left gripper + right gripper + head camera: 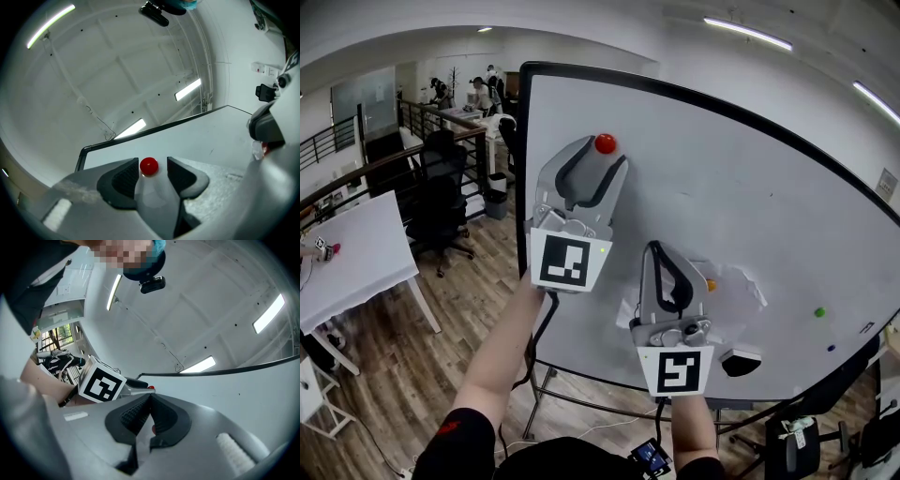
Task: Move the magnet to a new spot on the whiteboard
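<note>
In the head view, the big whiteboard [741, 187] stands in front. The red magnet [605, 143] sits high up on it, near the left edge. The left gripper [601, 156] reaches up to the magnet, which is between its two tips. The right gripper [656, 249] is lower down and a bit to the right. Just beside it is a small orange thing [711, 284], too small to tell what it is. A green dot [819, 312] is stuck on the board well away to the right. A black and white eraser [741, 360] sits near the bottom of the board. Left of the board are a white table [356, 253] and black chairs [441, 202] on a wood floor.

In the left gripper view, the jaws are apart. The red magnet [149, 166] sits on the board between them. There is a gap on its right side. The left pad is very close, and I cannot tell if it touches. Long lights [187, 89] glow on the ceiling above.

In the right gripper view, the jaws are pressed together. The left gripper's cube with black squares [101, 385] is up to the left. The red magnet [150, 387] peeks out just past it.
</note>
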Available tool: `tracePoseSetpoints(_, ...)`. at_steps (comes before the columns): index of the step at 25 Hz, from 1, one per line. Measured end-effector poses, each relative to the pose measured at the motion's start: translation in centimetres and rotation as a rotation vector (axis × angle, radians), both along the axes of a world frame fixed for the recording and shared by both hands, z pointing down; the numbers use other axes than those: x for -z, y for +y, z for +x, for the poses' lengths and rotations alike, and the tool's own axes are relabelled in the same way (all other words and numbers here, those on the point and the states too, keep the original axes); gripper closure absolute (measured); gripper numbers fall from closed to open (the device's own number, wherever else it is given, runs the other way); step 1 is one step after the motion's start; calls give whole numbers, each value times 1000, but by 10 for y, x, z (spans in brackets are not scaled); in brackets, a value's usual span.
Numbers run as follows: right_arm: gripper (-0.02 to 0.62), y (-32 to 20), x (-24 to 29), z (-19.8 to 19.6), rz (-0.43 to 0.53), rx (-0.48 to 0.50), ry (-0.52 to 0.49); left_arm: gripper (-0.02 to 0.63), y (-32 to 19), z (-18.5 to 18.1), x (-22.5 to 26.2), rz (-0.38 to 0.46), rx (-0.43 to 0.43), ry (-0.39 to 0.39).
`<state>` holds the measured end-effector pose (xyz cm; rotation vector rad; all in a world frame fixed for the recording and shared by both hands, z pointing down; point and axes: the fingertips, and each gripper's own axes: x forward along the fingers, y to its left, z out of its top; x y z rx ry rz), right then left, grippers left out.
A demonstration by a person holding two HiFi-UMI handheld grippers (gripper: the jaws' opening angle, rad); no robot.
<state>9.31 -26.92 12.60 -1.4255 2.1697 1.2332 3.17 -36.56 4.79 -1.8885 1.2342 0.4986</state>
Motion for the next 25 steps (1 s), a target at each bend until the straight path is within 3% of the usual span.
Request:
tracePoseSetpoints(12,594,2,-3,2,-15,-9,0,416,35,-19,-17,41,20,-22)
tracePoseSetpoints(21,594,9,-16,3,-42,-15,-18,593,62,-33,-53,31,-18,-35)
tracePoseSetpoints(25,594,9,-25,8,-67,-17,-20,604,58,-32,-75,-14,-17,-44)
